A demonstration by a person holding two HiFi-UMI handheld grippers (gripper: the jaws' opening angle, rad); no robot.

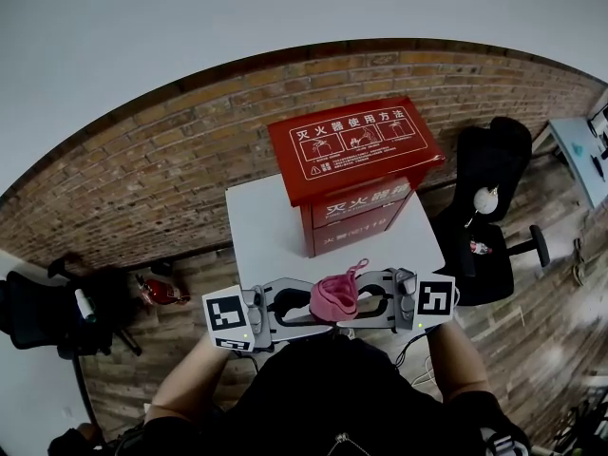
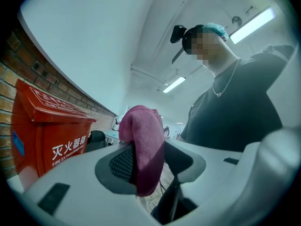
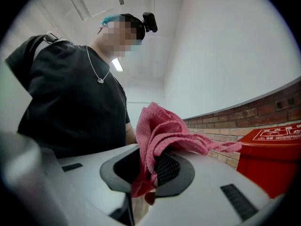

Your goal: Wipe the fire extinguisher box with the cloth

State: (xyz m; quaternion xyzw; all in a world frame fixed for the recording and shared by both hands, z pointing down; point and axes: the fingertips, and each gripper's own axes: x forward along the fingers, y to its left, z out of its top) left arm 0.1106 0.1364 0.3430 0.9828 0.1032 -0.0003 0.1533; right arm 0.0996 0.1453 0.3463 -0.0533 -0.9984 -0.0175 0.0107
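Cloth (image 1: pixel 334 295) bunched at lower centre of the head view, pinched in the pressed-in jaws of right tool (image 3: pixel 146 168). Spread around the same bundle without clamping it: left tool (image 2: pixel 153 161). Beyond, at frame centre: red box (image 1: pixel 356 155), upright on white tabletop (image 1: pixel 261 226), well apart from cloth and not yet wiped. Step in hand, by appearance: regripping cloth between the tools. For a good result: bite deep on the thick fold rather than a loose corner, leave a broad pad of fabric proud of the jaws, keep one tool clamped until the other grips, then lay fabric flat on the lid.
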